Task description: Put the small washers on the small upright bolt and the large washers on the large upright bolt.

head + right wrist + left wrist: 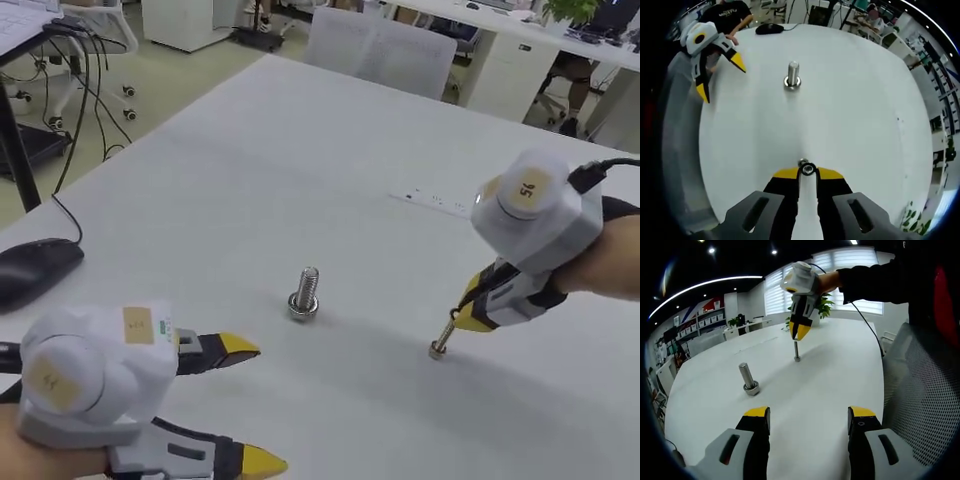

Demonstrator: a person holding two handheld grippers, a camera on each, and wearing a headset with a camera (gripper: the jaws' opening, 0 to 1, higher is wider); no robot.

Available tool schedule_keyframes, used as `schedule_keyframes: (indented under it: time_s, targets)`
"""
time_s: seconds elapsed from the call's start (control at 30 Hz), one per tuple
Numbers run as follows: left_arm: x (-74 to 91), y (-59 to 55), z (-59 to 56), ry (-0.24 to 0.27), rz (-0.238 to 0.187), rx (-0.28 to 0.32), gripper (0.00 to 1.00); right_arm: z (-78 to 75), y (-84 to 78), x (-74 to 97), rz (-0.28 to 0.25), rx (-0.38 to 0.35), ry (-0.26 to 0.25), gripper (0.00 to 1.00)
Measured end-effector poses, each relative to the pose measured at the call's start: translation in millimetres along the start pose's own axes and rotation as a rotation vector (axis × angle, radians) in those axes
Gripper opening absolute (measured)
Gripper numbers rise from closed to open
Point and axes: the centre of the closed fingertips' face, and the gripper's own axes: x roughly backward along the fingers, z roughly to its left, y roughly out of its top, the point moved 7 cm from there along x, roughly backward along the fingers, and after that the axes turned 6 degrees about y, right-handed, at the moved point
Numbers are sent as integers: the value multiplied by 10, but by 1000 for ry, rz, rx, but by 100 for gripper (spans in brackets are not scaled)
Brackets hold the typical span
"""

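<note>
Washers [303,309] ringed the large bolt [308,283]; right of it, right tool [463,318] pinched a small washer [806,168] atop the small bolt [443,338]; left tool [267,406] gaped nearby.

An open-plan office: white desks [300,170], mesh chair [375,48], computer mouse [35,270], window blinds [860,270].

The big bolt [305,292] is bare silvery metal, fairly shiny, threads catching the light. The small bolt [443,338] looks like the same kind of steel, just duller. The bench [300,160] is smooth matt white, barely any glare. The left gripper [262,406] and right gripper [465,318] both have smooth white plastic shells and black plastic-looking jaws with matt yellow tips. The mouse [30,270] is black with a slight sheen.
</note>
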Motion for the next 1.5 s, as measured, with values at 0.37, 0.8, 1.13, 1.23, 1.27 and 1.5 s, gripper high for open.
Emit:
schedule_keyframes:
  time_s: [0.37, 0.8, 1.13, 1.23, 1.27, 1.5]
  targets:
    - [-4, 12, -13, 5, 2, 4, 62, -29, -42, -69, 10, -6, 18, 13]
    - [-12, 28, -26, 4, 6, 7, 62, -27, -68, -199, 11, -23, 41, 13]
    - [-22, 25, -23, 0, 8, 7, 62, -39, -126, -383, 24, -40, 60, 14]
    - [-23, 26, -21, 1, 8, 8, 62, -51, -146, -423, 28, -46, 63, 14]
    - [-24, 27, -21, 1, 8, 9, 62, -55, -146, -429, 28, -48, 65, 14]
    - [-28, 31, -24, 1, 10, 9, 62, -101, -189, -489, 33, -57, 73, 14]
